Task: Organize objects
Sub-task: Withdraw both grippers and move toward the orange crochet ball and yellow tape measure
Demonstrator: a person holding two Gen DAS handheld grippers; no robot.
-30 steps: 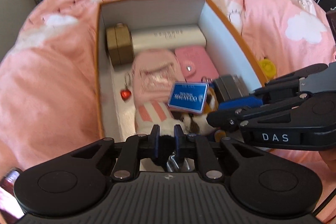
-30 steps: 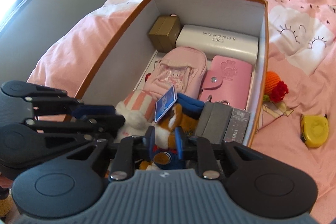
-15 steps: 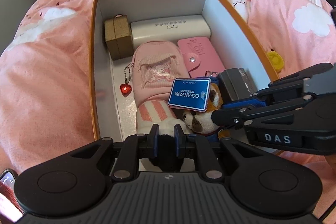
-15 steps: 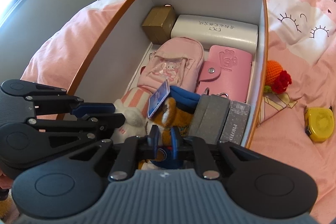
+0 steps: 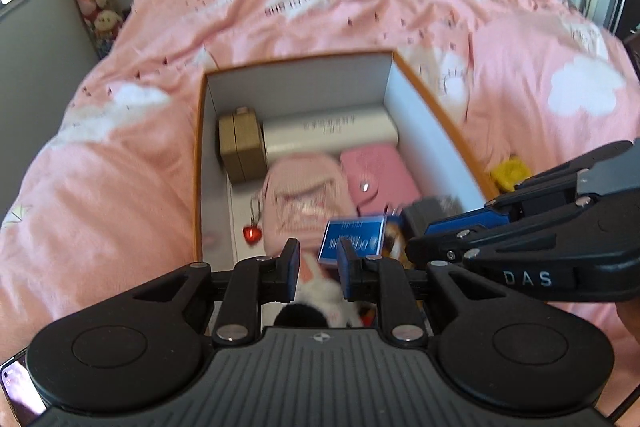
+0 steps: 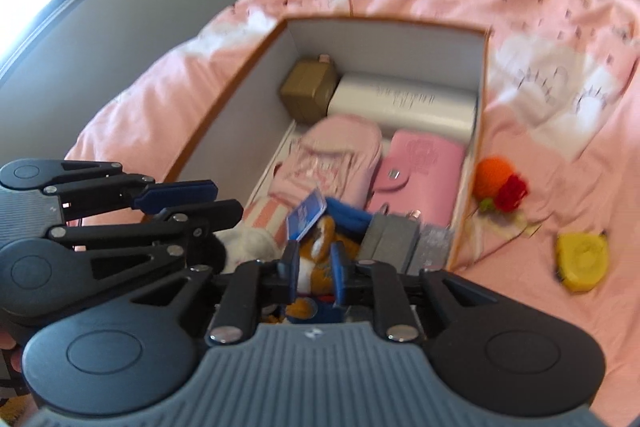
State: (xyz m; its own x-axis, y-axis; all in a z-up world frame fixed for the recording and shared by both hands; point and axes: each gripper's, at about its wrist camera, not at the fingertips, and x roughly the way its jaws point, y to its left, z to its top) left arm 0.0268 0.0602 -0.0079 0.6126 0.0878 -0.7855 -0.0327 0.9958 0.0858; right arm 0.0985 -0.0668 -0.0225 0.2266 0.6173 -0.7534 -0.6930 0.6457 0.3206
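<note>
Orange-rimmed box, white inside, open top, sits on pink bedspread.
Far end of box: gold cube case in left corner, white cylindrical case on its side beside it.
Mid box: pink mini backpack flat; pink snap wallet just right of it.
Near end of box: striped white plush, fox plush with blue tag, grey boxes against right wall.
Red heart charm on box floor, left of backpack.
Outside box, right: orange-red crochet toy, yellow tape measure.
</note>
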